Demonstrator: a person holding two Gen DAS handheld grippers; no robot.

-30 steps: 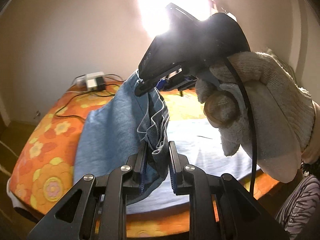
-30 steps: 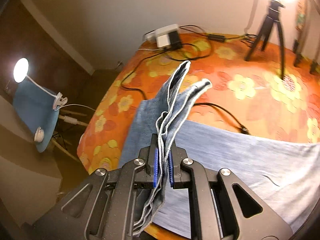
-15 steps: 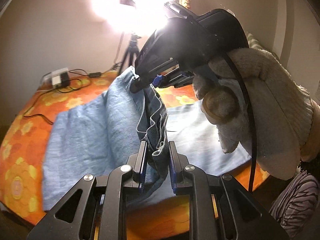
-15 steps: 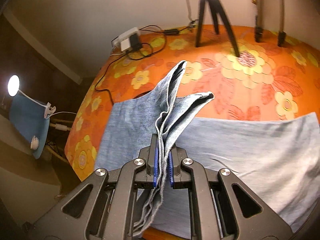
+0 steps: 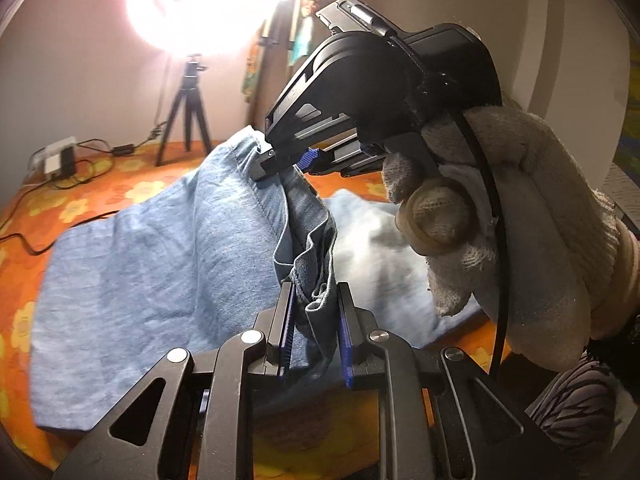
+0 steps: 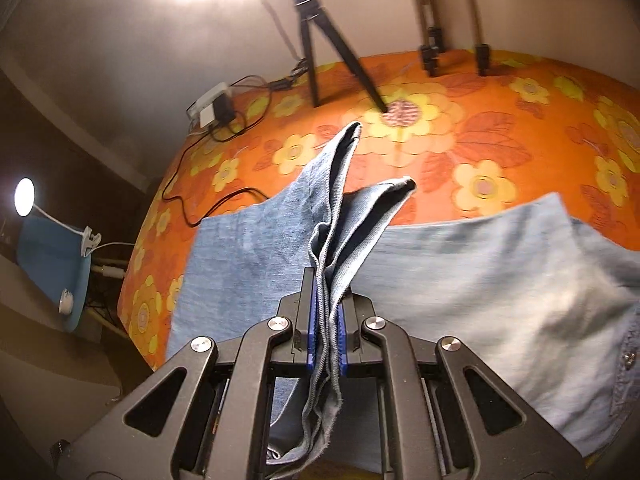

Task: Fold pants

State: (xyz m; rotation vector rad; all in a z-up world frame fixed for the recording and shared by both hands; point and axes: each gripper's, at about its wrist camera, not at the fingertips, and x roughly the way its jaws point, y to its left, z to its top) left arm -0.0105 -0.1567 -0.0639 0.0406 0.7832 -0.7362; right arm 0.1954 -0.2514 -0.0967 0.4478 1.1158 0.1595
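Light blue denim pants lie across an orange flowered bedspread. My left gripper is shut on a bunched hem of the pants, lifted off the bed. Just beyond it in the left wrist view, my right gripper, held by a hand in a white knit glove, pinches the same lifted edge. In the right wrist view, the right gripper is shut on several layers of the pants, whose cuffs stick up ahead of the blue pads.
A black tripod stands on the bed under a bright lamp, with two more stand legs beside it. A white power adapter and black cables lie at the far left. A blue chair stands off the bed's left edge.
Both grippers have carried the lifted pants edge sideways across the bed; the tripod and bright lamp have swung into view and more of the spread denim shows. Both grips are unchanged.
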